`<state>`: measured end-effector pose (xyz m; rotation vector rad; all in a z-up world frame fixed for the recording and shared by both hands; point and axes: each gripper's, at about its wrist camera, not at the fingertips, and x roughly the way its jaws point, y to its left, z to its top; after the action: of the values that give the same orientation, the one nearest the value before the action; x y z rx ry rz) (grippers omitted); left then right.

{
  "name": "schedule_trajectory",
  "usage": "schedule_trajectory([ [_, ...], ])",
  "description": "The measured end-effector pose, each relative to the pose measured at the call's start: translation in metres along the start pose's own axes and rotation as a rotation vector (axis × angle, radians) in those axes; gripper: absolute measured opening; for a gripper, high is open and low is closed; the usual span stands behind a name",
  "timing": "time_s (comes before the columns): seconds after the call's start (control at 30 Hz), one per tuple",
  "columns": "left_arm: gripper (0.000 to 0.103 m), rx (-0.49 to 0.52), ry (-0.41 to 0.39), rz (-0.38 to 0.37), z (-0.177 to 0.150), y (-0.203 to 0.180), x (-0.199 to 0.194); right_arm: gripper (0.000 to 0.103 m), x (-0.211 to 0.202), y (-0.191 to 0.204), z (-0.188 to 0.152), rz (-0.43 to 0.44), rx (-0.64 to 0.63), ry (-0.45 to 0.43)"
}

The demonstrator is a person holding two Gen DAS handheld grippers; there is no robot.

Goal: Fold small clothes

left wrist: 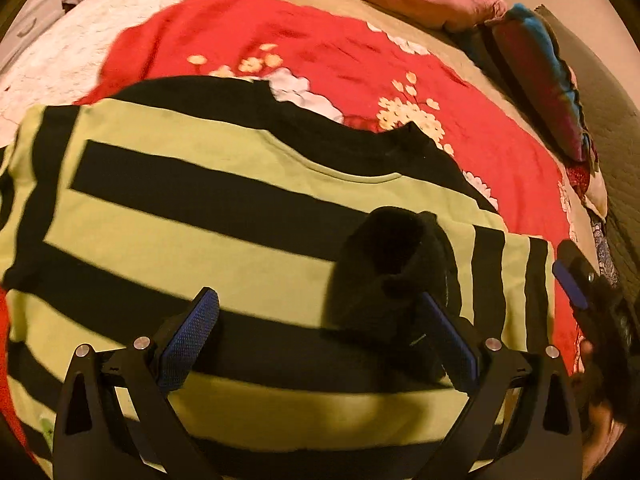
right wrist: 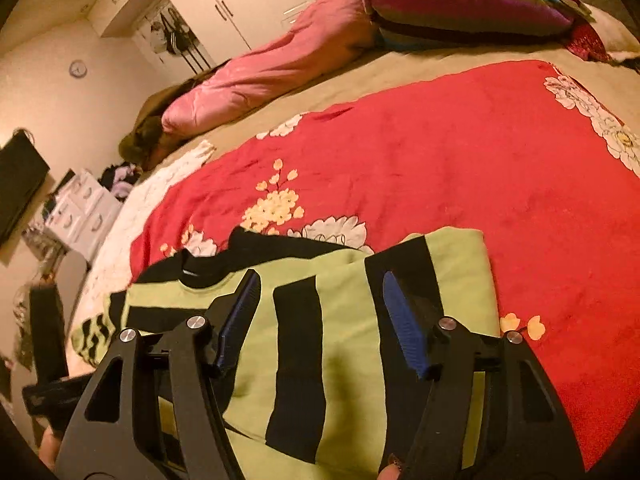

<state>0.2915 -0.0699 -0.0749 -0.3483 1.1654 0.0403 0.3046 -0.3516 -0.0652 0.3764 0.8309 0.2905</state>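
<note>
**Loose cuff could undo this fold**

Left wrist view: the left gripper [left wrist: 316,340] hangs over the striped sweater [left wrist: 224,216], jaws spread wide, nothing clamped. The black cuff [left wrist: 394,276] bunches against the right-hand finger, touching it but not pinched. Risk: lift away now and that cuff may snag and drag, wrecking the fold. The sweater lies flat on the red floral blanket [left wrist: 340,60].

Right wrist view: the right gripper [right wrist: 320,320] is roughly half open above the folded sleeve [right wrist: 416,272], empty. A close here could grab several layers at once, or slide the sweater across the soft blanket.
</note>
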Motion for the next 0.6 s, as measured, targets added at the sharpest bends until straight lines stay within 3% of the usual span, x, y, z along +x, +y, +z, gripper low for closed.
schedule_trajectory([
  [0.13,0.099,0.017,0.015,-0.028,0.002,-0.010,0.014,0.057,0.006,0.004,-0.002,-0.023,-0.021,0.013],
  [0.27,0.098,-0.009,0.019,-0.126,0.001,-0.014,0.021,0.057,0.003,-0.001,-0.001,-0.051,-0.017,0.007],
  [0.3,0.093,-0.007,0.019,-0.133,0.000,-0.015,0.021,0.057,0.004,-0.003,-0.001,-0.054,-0.007,0.007],
  [0.33,0.076,-0.003,0.019,-0.140,0.000,-0.018,0.022,0.057,0.004,-0.004,-0.001,-0.055,-0.002,0.007],
  [0.37,0.067,-0.003,0.023,-0.165,0.000,-0.020,0.023,0.057,0.004,-0.006,-0.001,-0.058,0.003,0.006],
  [0.43,0.040,-0.010,0.030,-0.203,0.000,-0.021,0.025,0.057,0.004,-0.008,-0.001,-0.063,0.008,0.005],
  [0.53,0.017,0.001,0.022,-0.218,0.001,-0.022,0.024,0.057,0.004,-0.009,-0.001,-0.066,0.011,0.005],
  [0.6,0.012,-0.002,0.016,-0.238,0.000,-0.019,0.020,0.057,0.004,-0.008,-0.001,-0.067,0.009,0.004],
])
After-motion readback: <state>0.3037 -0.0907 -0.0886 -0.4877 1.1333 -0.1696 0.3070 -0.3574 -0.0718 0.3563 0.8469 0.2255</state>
